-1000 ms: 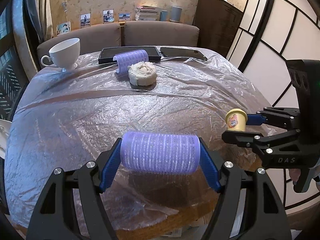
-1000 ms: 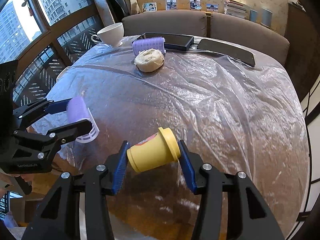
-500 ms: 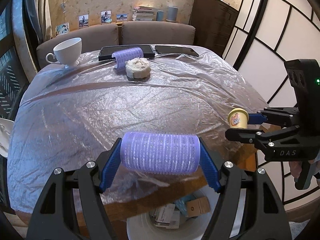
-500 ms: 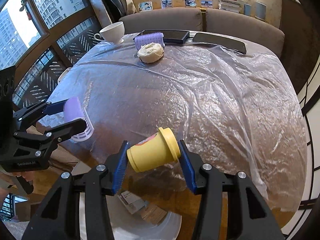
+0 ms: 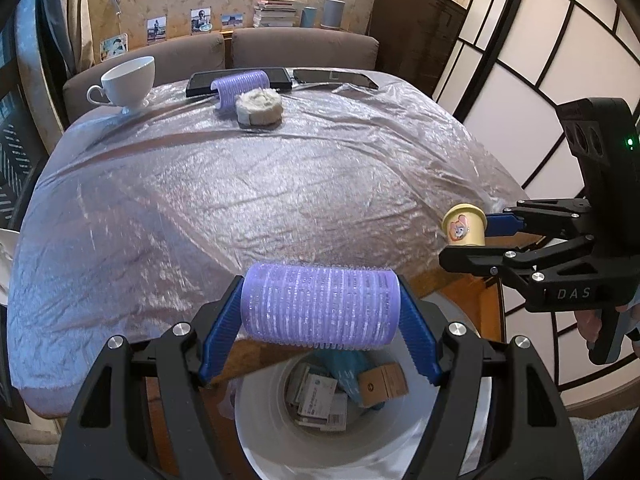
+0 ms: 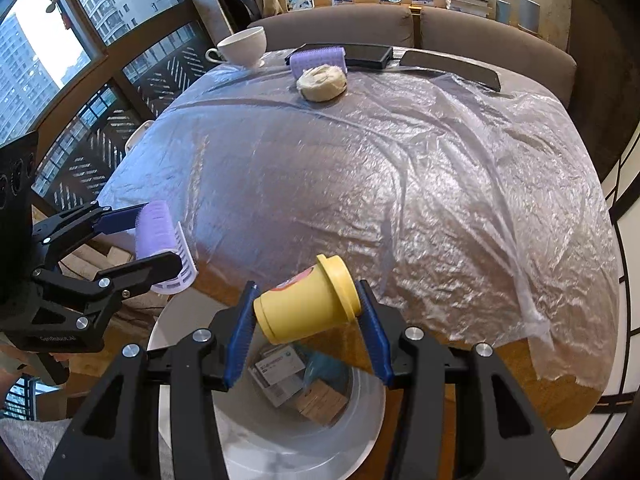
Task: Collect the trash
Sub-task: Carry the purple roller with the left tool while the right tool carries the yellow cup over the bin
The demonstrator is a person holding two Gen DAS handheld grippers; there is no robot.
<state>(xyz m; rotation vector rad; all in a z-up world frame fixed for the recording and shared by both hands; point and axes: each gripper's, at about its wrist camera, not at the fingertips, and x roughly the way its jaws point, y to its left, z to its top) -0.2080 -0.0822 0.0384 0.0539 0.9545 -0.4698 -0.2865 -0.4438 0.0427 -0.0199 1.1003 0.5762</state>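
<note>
Between the blue pads of the left gripper (image 5: pixel 320 312) sits a purple hair roller (image 5: pixel 320 305), clamped at its two ends so its long axis runs crosswise, from one finger to the other. Directly beneath it stands a white trash bin (image 5: pixel 272 432) with cartons inside. Off to that gripper's right, the right gripper (image 6: pixel 306 312) holds a yellow cup (image 6: pixel 308 307) lying on its side, base against the left pad and lidded end against the right pad, tilted slightly upward toward the lid. The same bin (image 6: pixel 256 440) sits under it. Beyond both grippers stretches the table (image 5: pixel 248 184) under crinkled clear plastic sheeting. At its far end lie a second purple roller (image 5: pixel 240 87) and a pale round lump (image 5: pixel 259 109) touching it, a white teacup (image 5: pixel 129 80) to their left, and two dark flat devices (image 5: pixel 280 78) behind.
</note>
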